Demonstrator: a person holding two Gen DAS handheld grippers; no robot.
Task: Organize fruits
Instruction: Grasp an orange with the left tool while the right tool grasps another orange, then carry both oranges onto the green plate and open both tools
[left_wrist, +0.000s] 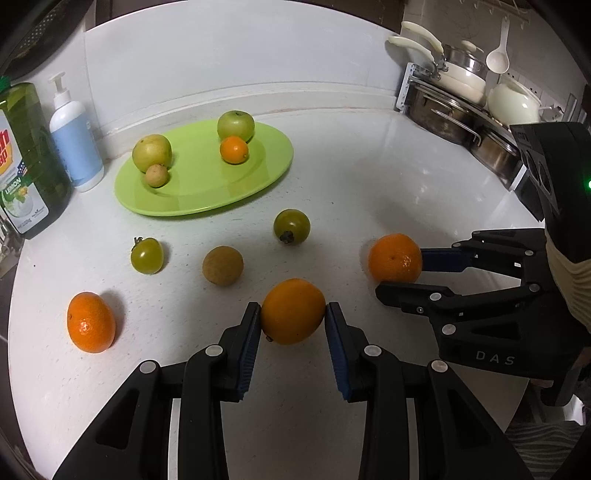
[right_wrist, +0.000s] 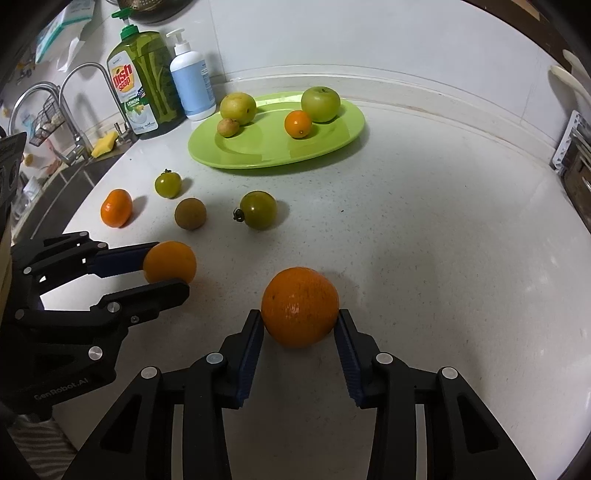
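My left gripper (left_wrist: 293, 321) is shut on an orange (left_wrist: 293, 312) low over the white counter; it also shows in the right wrist view (right_wrist: 169, 263). My right gripper (right_wrist: 300, 325) is shut on a second orange (right_wrist: 300, 307), which also shows in the left wrist view (left_wrist: 395, 258). A green plate (left_wrist: 236, 184) at the back holds two green apples, a small orange (left_wrist: 233, 149) and a small brown fruit. Loose on the counter lie a third orange (left_wrist: 90, 322), two green tomatoes (left_wrist: 291, 226) (left_wrist: 147, 255) and a brown round fruit (left_wrist: 222, 266).
A dish soap bottle (right_wrist: 142, 81) and a white pump bottle (right_wrist: 192, 83) stand behind the plate at the left. A sink with taps (right_wrist: 55, 122) lies further left. A rack with pots (left_wrist: 465, 99) stands at the back right.
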